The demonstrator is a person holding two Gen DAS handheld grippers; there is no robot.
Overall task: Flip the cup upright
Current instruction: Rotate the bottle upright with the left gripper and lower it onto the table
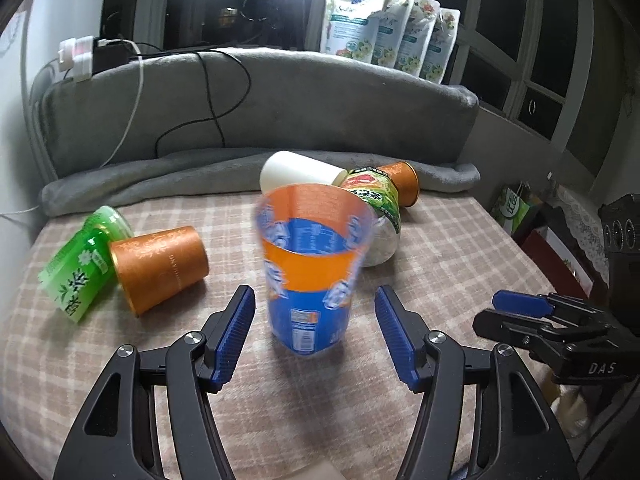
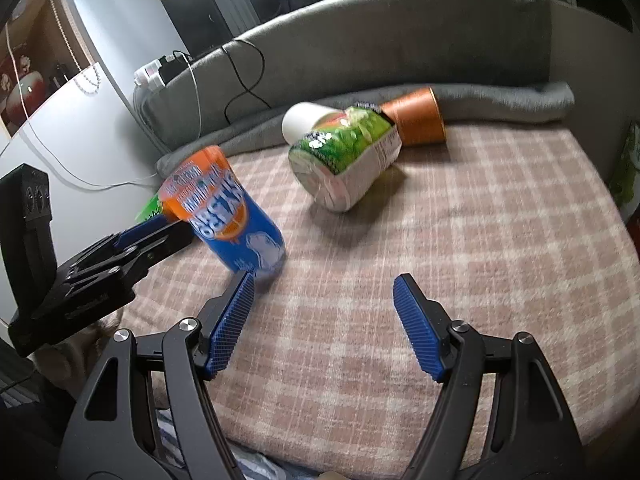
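Note:
A blue and orange cup stands mouth up on the checked cloth, leaning slightly and blurred. My left gripper is open, its blue pads on either side of the cup's base and apart from it. In the right wrist view the same cup leans at the left, with the left gripper beside it. My right gripper is open and empty over the cloth; it also shows in the left wrist view.
Lying on their sides: an orange cup against a green cup at the left, and a white cup, a green-labelled cup and another orange cup behind. A grey cushion backs the surface.

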